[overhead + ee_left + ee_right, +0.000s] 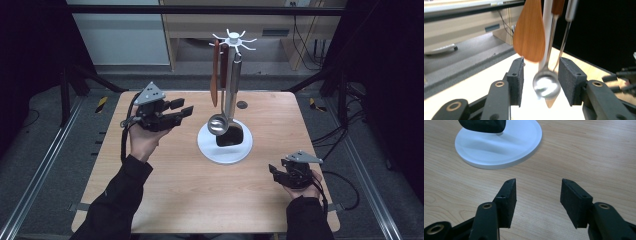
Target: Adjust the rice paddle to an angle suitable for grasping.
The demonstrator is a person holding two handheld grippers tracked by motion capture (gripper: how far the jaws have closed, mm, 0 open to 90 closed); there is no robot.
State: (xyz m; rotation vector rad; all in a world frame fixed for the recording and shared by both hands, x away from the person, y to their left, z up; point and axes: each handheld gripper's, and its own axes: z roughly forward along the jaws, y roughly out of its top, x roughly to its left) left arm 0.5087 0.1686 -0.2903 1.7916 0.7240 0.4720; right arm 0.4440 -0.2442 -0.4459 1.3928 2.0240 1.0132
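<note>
A white utensil stand with a round base, a pole and hooks at the top is at the table's middle. From the hooks hang a wooden spatula, a steel ladle and a black turner. My left gripper is held above the table left of the stand, open and pointing at it. Along its jaws the wooden spatula and ladle bowl hang just ahead, untouched. My right gripper sits low at the front right, open and empty, facing the base.
The wooden table has bare surface in front of the stand and on both sides. A small dark round hole lies behind the stand. Black frame bars and cables surround the table.
</note>
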